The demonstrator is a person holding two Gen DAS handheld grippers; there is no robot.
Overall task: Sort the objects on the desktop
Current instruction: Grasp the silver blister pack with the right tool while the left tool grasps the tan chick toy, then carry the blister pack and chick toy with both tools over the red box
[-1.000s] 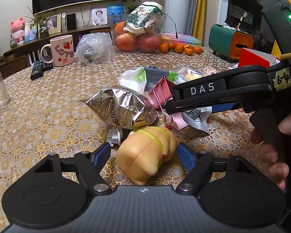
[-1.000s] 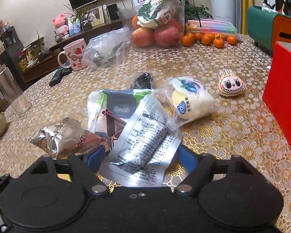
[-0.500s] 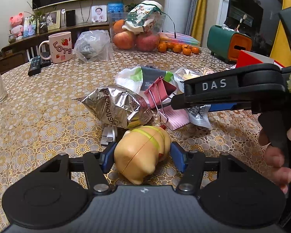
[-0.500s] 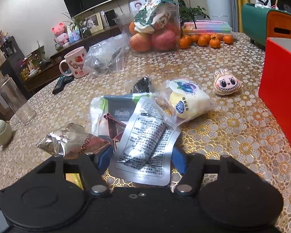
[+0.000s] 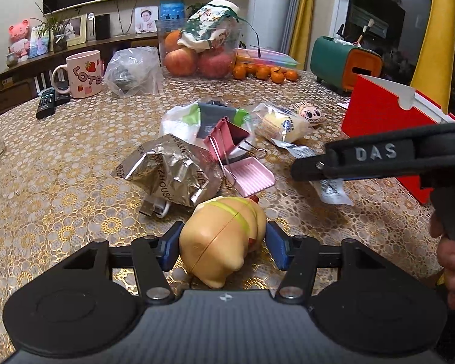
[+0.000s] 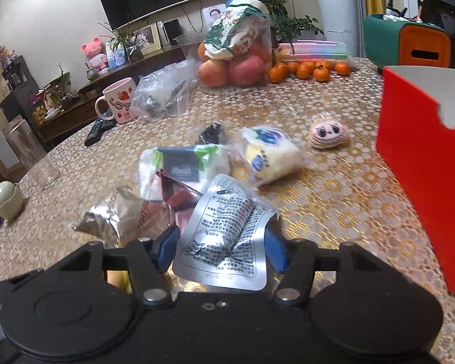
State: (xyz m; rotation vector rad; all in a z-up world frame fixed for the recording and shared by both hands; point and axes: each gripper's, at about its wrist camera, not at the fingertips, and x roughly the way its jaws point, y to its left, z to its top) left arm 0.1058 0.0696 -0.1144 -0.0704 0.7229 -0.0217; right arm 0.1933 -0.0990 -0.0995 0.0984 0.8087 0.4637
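Yellow-tan toy (image 5: 224, 236) on gold lace tablecloth (image 5: 60, 188) | left gripper (image 5: 223, 244) clamped on its sides | right gripper (image 6: 221, 244) grasping silver printed sachet (image 6: 224, 236) | red box (image 6: 424, 166) at right

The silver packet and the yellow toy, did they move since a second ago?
The right gripper closed on the silver packet and lifted it off the pile, rightward toward the red box. The left gripper closed onto the yellow toy, which still sits on the table. The pile stayed put.
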